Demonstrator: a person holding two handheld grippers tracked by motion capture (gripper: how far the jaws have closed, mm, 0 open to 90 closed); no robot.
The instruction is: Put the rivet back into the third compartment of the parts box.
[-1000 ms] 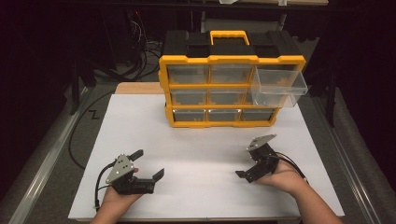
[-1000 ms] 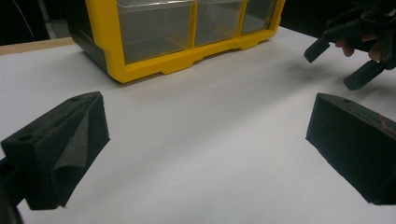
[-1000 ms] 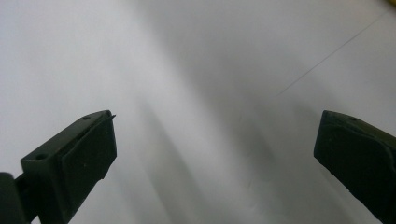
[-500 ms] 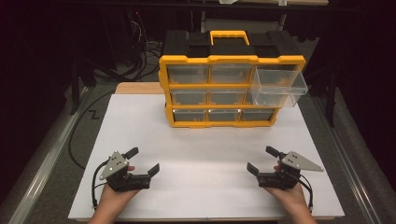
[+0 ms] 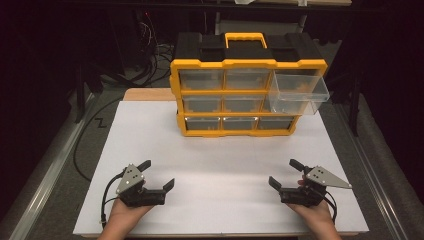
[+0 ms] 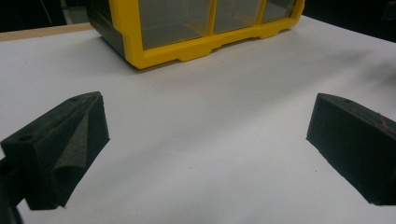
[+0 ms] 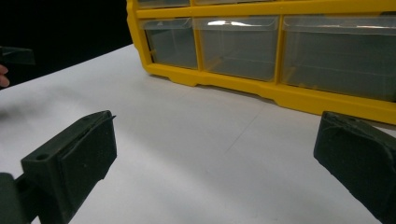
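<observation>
At the far middle of the white table top (image 5: 220,165) stands the yellow drawer cabinet (image 5: 248,84), a black-backed box with a yellow carrying handle (image 5: 245,39) on its top and three rows of clear drawers in its front. Every place below is given from this cabinet. Its top-right drawer (image 5: 298,94) is pulled out toward the person and overhangs the cabinet's right front corner (the rest sit flush in their frames). It looks empty, as far as the high view can tell.

Well in front of the cabinet and off toward its left corner, the left gripper (image 5: 159,174) rests low over the sheet in the person's left hand (image 5: 126,216), its jaws spread wide with bare white surface between them. In the left gripper view the gripper's black foam pads (image 6: 60,149) stand far apart, and the cabinet's lower left corner shows beyond them, well away.

Well in front of the cabinet and off toward its right corner, the right gripper (image 5: 285,172) is held in the right hand (image 5: 315,215), with a grey three-cornered plate (image 5: 326,177) on top. Its jaws are also parted wide and hold nothing. In the right gripper view the bottom row of drawers (image 7: 238,46) lies ahead of the pads (image 7: 74,163), apart from them.

Both grippers are clear of the cabinet and of each other, one on either side of its centre line. A black cable (image 5: 105,200) trails from the left gripper.
</observation>
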